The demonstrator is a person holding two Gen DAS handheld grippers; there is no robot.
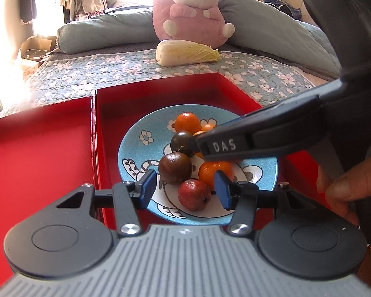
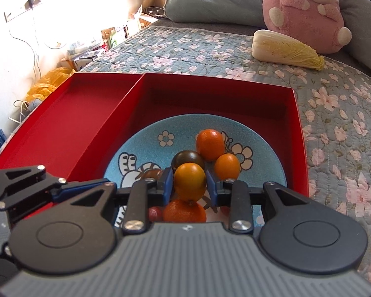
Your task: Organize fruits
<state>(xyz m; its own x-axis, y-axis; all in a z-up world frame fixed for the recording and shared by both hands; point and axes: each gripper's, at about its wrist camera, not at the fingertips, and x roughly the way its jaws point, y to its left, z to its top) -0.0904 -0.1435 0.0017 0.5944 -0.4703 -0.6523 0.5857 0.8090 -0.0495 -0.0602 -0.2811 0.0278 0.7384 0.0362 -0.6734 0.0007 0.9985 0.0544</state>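
Right wrist view shows my right gripper (image 2: 189, 185) clamped on a small round orange fruit (image 2: 189, 182), above the blue cartoon-printed ceramic plate (image 2: 141, 136), probably bound for the bare red cardboard tray (image 2: 69, 116) alongside. My left gripper (image 1: 185, 189) hangs with jaws apart around nothing. I count four orange fruits, two dark brown tomatoes (image 1: 175, 168) and one red fruit (image 1: 194, 194).

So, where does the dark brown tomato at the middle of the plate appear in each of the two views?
Left wrist view: the dark tomato sits at picture centre, just left of the right gripper tip.
Right wrist view: the same tomato sits just above the orange fruit between the blue pads.
Shared landmark: the white flower printed on the blue plate, up-left of the tomato.
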